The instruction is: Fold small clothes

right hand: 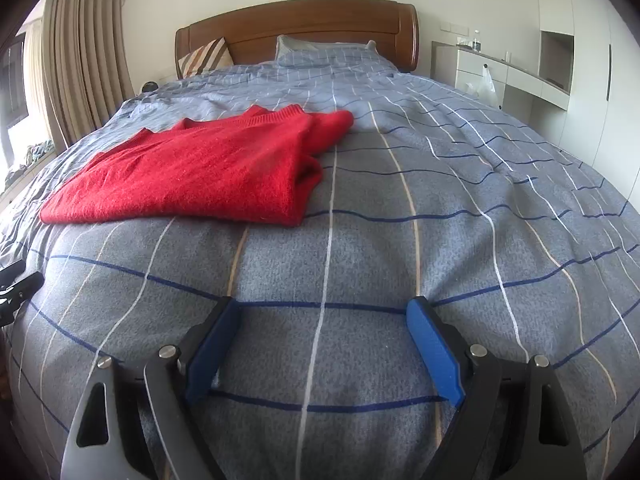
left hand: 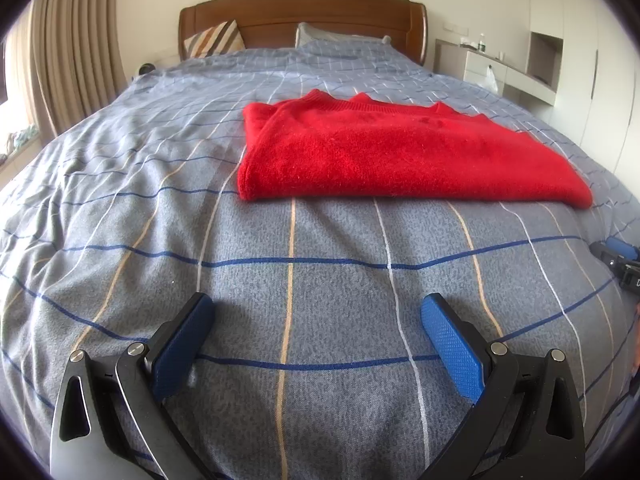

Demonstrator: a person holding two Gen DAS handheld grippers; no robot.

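Now, with both the left gripper (left hand: 316,312) and the right gripper (right hand: 322,316) spread wide and empty, each should pinch a near corner of the red sweater (left hand: 384,152) evenly before folding.

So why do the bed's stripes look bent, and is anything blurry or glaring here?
Left wrist view: fisheye lens bows the checked bedcover, corners go black, red sweater stays sharp. Right wrist view: same bulging, soft daylight beside the curtains, no harsh glare.

Wooden headboard (left hand: 302,16), beige curtains (left hand: 76,52) (daylit), white cabinets (right hand: 576,40).
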